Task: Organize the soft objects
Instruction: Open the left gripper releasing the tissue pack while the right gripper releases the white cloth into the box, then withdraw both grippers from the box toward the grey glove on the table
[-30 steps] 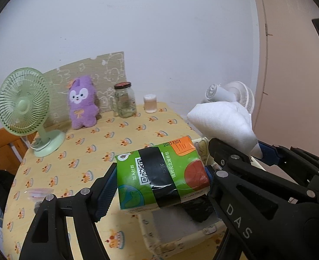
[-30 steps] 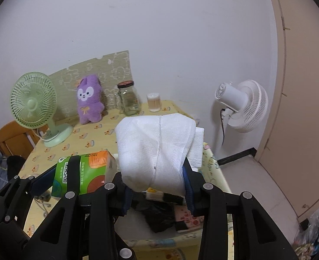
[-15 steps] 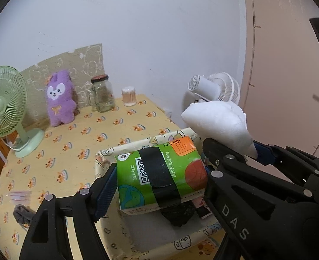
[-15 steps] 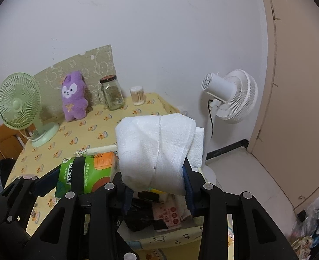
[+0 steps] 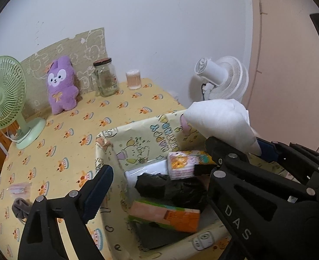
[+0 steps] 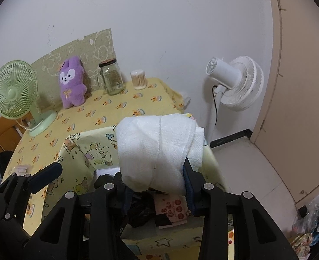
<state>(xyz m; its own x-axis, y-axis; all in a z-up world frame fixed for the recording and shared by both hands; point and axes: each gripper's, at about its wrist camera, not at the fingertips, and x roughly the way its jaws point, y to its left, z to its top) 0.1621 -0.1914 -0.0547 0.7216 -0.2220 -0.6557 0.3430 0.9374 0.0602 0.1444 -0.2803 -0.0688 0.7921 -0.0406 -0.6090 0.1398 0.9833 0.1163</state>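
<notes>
My left gripper point(image 5: 157, 166) hangs over a yellow printed fabric basket point(image 5: 150, 136); its jaws are opening and nothing is between them. A green and orange tissue pack point(image 5: 166, 215) lies inside the basket near its front wall, beside a black cloth point(image 5: 170, 189) and a small cartoon tissue pack point(image 5: 185, 165). My right gripper point(image 6: 156, 186) is shut on a folded white towel point(image 6: 157, 149) above the basket's right side. That towel point(image 5: 220, 123) also shows at the right of the left wrist view. A purple plush toy point(image 5: 61, 84) leans against the back wall.
On the yellow tablecloth stand a green desk fan point(image 5: 4, 99), a glass jar point(image 5: 105, 77) and a cotton-swab tub point(image 5: 133, 79). A grey scrap point(image 5: 19, 208) and a small packet point(image 5: 18, 189) lie at the left. A white floor fan point(image 6: 235, 82) stands beyond the table's right edge.
The left gripper let go of the green tissue pack, which dropped into the basket. Both grippers moved down and closer over the basket. The towel stayed gripped.
</notes>
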